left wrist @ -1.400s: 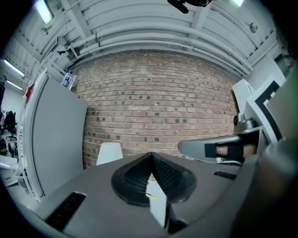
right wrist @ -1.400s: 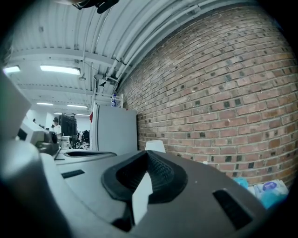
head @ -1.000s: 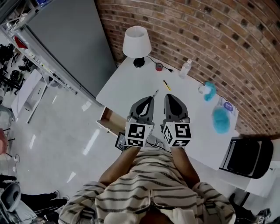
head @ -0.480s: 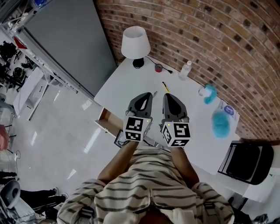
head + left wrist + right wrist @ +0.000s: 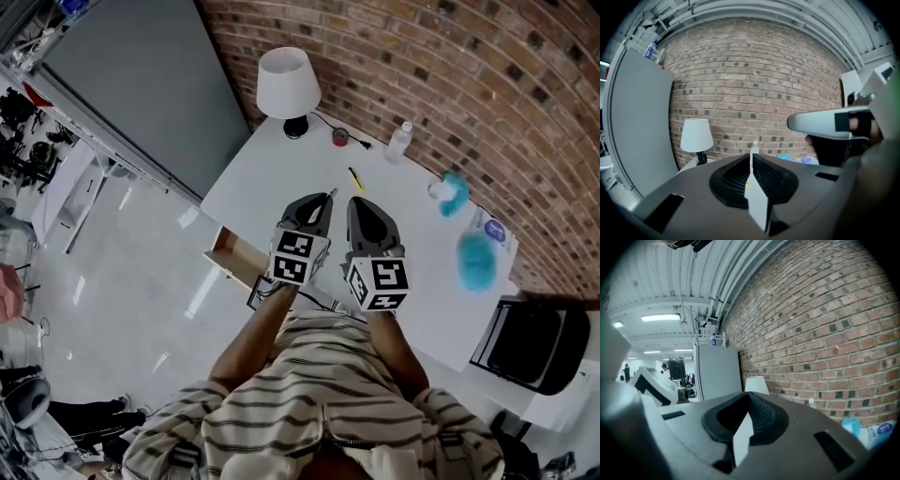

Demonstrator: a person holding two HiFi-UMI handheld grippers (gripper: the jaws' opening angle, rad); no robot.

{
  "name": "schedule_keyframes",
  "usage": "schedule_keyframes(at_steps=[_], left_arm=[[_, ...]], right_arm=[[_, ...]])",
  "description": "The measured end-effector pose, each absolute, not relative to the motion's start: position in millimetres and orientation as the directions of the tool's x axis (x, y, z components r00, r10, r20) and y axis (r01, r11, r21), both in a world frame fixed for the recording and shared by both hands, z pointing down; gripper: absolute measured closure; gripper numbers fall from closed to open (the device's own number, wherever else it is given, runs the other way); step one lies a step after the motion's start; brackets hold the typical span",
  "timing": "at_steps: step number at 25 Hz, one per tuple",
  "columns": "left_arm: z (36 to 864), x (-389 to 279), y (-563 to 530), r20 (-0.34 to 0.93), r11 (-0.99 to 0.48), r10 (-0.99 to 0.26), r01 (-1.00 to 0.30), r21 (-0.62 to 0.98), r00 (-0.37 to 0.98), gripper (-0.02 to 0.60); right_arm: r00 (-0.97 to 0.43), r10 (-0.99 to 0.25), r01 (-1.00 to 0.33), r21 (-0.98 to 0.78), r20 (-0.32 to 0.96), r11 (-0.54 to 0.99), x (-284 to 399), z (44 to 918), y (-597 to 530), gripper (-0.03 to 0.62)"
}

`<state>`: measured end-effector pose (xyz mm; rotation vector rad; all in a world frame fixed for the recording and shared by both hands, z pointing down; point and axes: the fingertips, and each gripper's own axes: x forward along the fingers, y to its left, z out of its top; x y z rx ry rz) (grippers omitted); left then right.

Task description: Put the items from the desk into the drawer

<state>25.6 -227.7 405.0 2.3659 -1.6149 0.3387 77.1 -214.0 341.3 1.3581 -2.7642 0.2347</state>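
— Head view shows most of it. Has anything gone into the drawer?
— Nothing that I can see. The light wooden drawer [image 5: 228, 251] stands pulled out at the near-left edge of the white rectangular desk [image 5: 272, 178]. What shows of its inside looks bare, though it's too small in the view for me to swear to that.
— And the things to be cleared?
— All on the desktop. A slim yellow-and-black pen [image 5: 356, 179] lies just beyond the tongs. Back by the brick wall are a small red-and-black round object [image 5: 340, 138] and a clear plastic bottle [image 5: 398, 142]. Off to the right lie a small turquoise fluffy thing [image 5: 452, 194] and a bigger turquoise fluffy one [image 5: 475, 260], with a white packet with a blue label [image 5: 489, 228] between them.
— The white-shaded table lamp [image 5: 289, 86]?
— In the back corner; I'd guess it isn't meant for the drawer.
— And the tongs?
— The left gripper [image 5: 327, 198] and right gripper [image 5: 359, 202] hover side by side over the desk's near part. Each is clenched, pads together, with nothing between them.
— So barely begun.
— I'd say so: every item is left to do, and the pen looks the likeliest first pick.
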Motion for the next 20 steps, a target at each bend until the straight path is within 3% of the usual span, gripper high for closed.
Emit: schedule_keyframes(at_steps=[10, 20], left_arm=[[476.9, 36.7, -249.1, 0.586, -0.420, -0.718, -0.905, 0.065, 0.375, 0.495], [539.6, 35.7, -264.4, 0.773, -0.518, -0.542, -0.855, 0.001, 0.330, 0.465]], right_arm=[[-0.618, -0.771, -0.786, -0.148, 0.156, 0.600, 91.1, 358.7, -219.0, 0.583], [-0.619, -0.767, -0.785, -0.162, 0.167, 0.598, 98.2, 363.9, -224.7, 0.583]])
